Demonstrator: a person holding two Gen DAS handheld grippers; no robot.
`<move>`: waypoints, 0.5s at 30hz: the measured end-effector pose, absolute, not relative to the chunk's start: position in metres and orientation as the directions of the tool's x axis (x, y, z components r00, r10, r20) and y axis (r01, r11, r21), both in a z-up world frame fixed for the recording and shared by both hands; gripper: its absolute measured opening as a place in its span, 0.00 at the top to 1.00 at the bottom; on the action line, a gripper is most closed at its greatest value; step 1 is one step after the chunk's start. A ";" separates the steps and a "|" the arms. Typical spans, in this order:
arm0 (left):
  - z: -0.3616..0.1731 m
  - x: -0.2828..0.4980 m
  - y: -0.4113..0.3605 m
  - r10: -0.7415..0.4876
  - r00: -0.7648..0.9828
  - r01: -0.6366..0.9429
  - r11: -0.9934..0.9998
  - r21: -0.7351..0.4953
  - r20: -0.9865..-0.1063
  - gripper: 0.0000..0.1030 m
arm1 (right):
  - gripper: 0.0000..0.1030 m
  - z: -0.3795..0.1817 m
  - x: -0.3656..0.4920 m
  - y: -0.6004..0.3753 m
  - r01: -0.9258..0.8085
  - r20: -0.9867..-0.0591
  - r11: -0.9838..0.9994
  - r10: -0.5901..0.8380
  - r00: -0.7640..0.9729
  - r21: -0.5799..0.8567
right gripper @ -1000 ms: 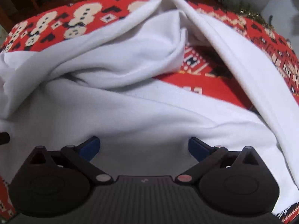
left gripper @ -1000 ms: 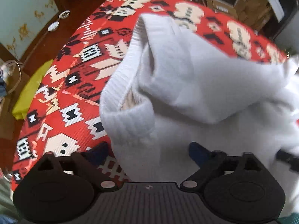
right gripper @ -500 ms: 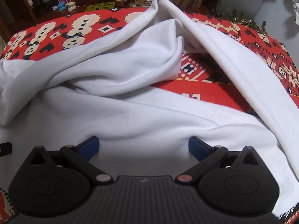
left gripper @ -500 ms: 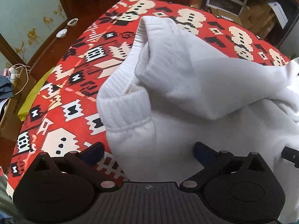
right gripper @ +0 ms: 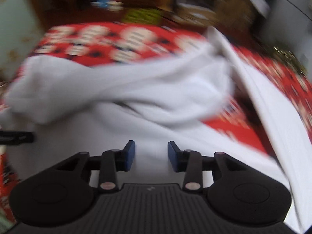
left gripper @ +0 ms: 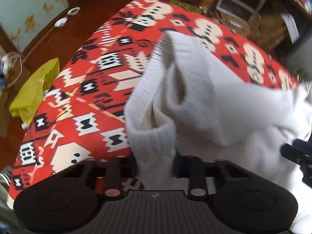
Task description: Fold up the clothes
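Note:
A white sweatshirt (left gripper: 224, 105) lies crumpled on a table under a red patterned cloth (left gripper: 93, 89). In the left wrist view its ribbed cuff (left gripper: 154, 136) stands up and runs down between my fingers. My left gripper (left gripper: 155, 165) is closing and its pads pinch that cuff. The right wrist view is blurred. It shows the sweatshirt body (right gripper: 136, 89) spread in folds. My right gripper (right gripper: 151, 156) is closing too, with smooth white fabric between its blue pads (right gripper: 129, 157), which still stand apart.
The table's left edge drops to a wooden floor holding a yellow bag (left gripper: 33, 95) and two small bowls (left gripper: 67, 16). Shelves and cardboard boxes (left gripper: 243, 13) stand beyond the far edge. A black part of the other tool (left gripper: 298, 156) shows at the right.
Both pairs of jaws have swung in from wide open; the left one now grips the ribbed cuff. Both views have pulled back and tilted, and the right one has blurred.

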State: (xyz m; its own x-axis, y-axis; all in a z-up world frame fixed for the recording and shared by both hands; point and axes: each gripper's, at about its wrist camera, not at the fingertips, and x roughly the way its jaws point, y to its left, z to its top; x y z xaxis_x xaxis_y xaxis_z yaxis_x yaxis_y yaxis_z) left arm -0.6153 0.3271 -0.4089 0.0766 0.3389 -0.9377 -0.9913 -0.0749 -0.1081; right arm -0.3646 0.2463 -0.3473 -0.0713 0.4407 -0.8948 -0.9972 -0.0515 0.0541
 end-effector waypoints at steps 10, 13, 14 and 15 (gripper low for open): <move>-0.393 -0.652 0.316 0.376 0.190 -0.935 -0.214 -0.284 -0.907 0.91 | 0.54 -0.335 -0.477 0.290 -0.765 -0.842 -0.640 0.369 -0.392 0.076; -0.393 -0.658 0.311 0.376 0.207 -0.924 -0.227 -0.307 -0.903 0.93 | 0.46 -0.347 -0.502 0.289 -0.693 -0.845 -0.721 0.352 -0.403 0.030; -0.393 -0.661 0.308 0.374 0.213 -0.918 -0.241 -0.316 -0.903 0.94 | 0.46 -0.350 -0.507 0.286 -0.685 -0.850 -0.728 0.352 -0.392 0.014; -0.391 -0.665 0.305 0.375 0.220 -0.909 -0.257 -0.328 -0.901 0.94 | 0.54 -0.354 -0.512 0.283 -0.678 -0.855 -0.735 0.353 -0.380 -0.002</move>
